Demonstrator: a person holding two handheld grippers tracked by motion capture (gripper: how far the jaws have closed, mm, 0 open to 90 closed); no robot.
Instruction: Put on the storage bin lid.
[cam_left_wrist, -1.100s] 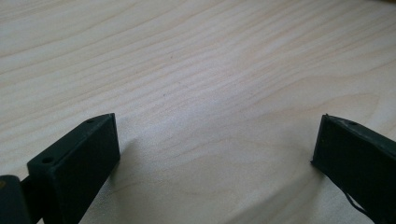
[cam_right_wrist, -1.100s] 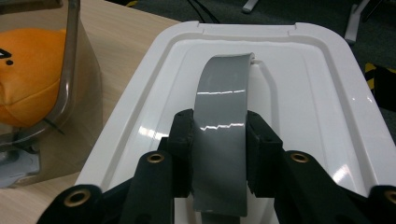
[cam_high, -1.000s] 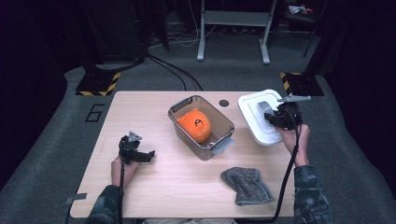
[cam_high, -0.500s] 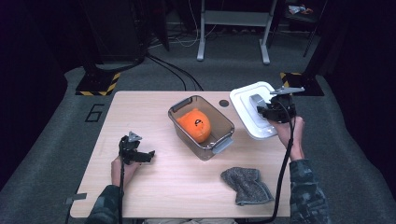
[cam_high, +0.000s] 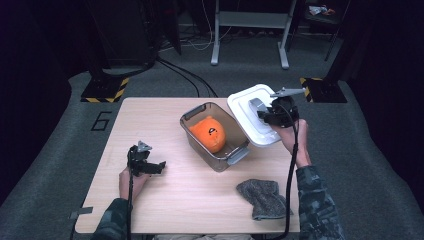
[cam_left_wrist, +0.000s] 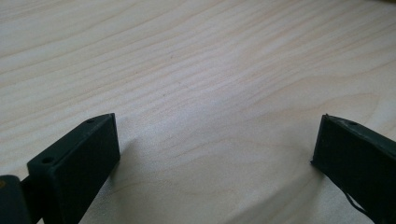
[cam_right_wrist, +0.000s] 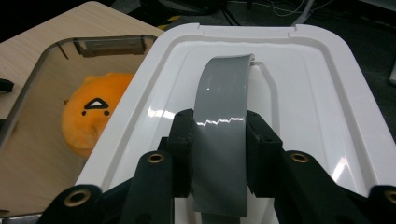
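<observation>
A clear plastic container (cam_high: 235, 159) stands mid-table with an orange plush toy (cam_high: 209, 132) inside. My right gripper (cam_high: 265, 116) is shut on the grey handle (cam_right_wrist: 223, 93) of the white lid (cam_high: 250, 107), holding it tilted above the container's right rim. In the right gripper view the two pads press the handle from both sides at the gripper (cam_right_wrist: 219, 140); the lid (cam_right_wrist: 308, 88) spreads beyond, with the plush toy (cam_right_wrist: 91, 116) and container (cam_right_wrist: 32, 98) to the left. My left gripper (cam_high: 156, 167) rests low at the table's front left, open over bare wood (cam_left_wrist: 196, 70), nothing between its jaws.
A crumpled grey cloth (cam_high: 262, 197) lies near the front right of the wooden table (cam_high: 150, 120). Beyond the far edge are a dark floor, cables and stand legs (cam_high: 250, 35).
The right gripper has carried the white lid left and slightly up, from the table's right side to over the container's right rim. The left gripper has stayed put.
</observation>
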